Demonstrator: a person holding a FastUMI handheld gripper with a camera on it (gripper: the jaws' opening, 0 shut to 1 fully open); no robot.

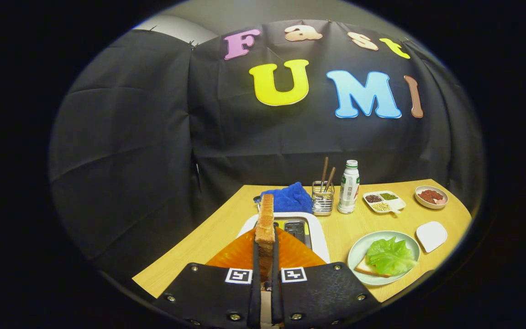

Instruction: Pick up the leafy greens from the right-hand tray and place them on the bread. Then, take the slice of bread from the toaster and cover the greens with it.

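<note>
The gripper [265, 256] is seen from behind its two fingers, which are pressed against the two faces of a slice of toasted bread [265, 224]; the slice is held upright and edge-on between them. Directly beneath and beyond the fingers lies an orange tray [240, 253], partly hidden by the gripper body, and behind it the white toaster [311, 228] is seen with its open slot just right of the held slice. A blue cloth [290, 197] is bunched at the back of the wooden table [208, 233], behind the toaster. Just right of the cloth stands a wire holder [323, 201] containing two brown sticks, and beside it an upright white bottle [349, 187] with a green-and-white label. Further right, a divided dish [384, 201] of three kinds of grains is set, and beyond it a small bowl [431, 197] with a reddish filling. Nearer the gripper, to its right, a pale green plate [359, 251] carries a second slice of bread [367, 268], over which the leafy greens [391, 257] are laid. A small white dish [431, 236] rests just right of the plate.
</note>
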